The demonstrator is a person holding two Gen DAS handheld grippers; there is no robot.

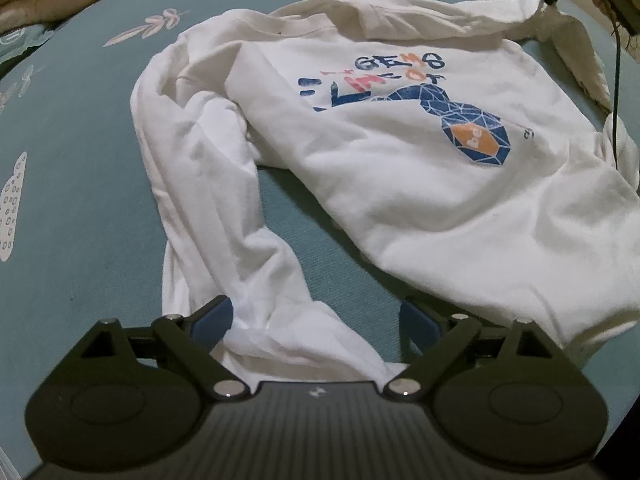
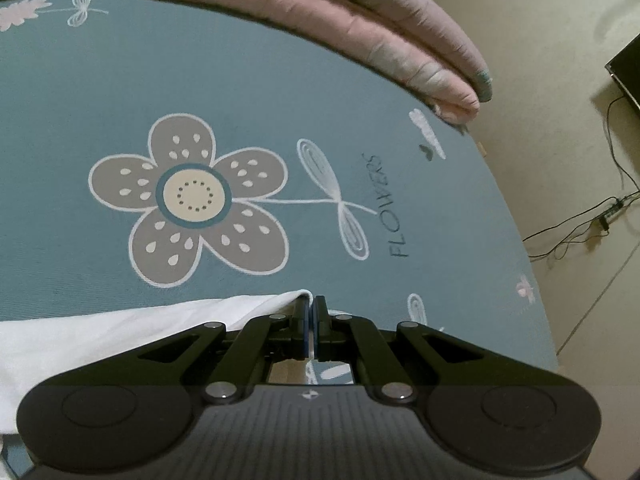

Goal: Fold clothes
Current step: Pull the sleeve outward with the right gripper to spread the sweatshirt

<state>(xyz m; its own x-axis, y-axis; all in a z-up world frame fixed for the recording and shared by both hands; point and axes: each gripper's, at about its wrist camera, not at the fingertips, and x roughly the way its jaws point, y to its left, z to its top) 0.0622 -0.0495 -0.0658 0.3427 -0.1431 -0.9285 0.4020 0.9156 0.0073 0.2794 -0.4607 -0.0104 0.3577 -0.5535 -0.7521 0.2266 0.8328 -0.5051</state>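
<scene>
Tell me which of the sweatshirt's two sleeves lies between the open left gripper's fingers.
The long sleeve trailing down the sweatshirt's left side in the left wrist view; its cuff end sits inside the left gripper. The other sleeve stretches away at top right.

We see a bed with a blue-green sheet (image 2: pixel 100 92) that has a big grey flower (image 2: pixel 190 200) and the word FLOWERS on it. A pink quilt (image 2: pixel 360 28) lies folded along its edge. Beside the bed, the floor (image 2: pixel 560 80) is pale, with black wires (image 2: pixel 580 224) on it.
</scene>
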